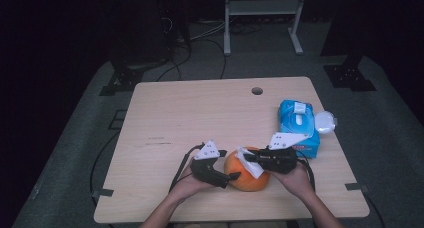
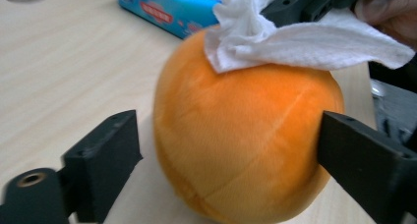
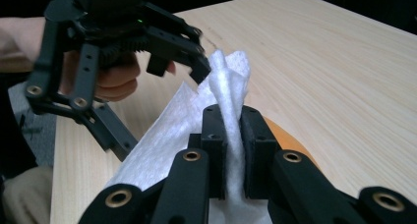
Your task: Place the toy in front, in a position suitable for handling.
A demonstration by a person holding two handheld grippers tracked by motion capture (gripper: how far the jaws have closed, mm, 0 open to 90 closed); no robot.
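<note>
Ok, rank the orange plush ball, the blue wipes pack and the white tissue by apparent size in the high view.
1. Orange plush ball and blue wipes pack: look about alike, too close to rank.
2. White tissue: smallest, though partly hidden.

both our grippers low at the near edge of the table

our left gripper [image 1: 231, 176] has its jaws spread, one on each side of the orange ball; our right gripper [image 3: 231, 150] is clamped tight on the white tissue, forearms entering from the near edge.

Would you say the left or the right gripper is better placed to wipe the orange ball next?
Right: the right gripper already pinches the white tissue atop the orange ball.
</note>
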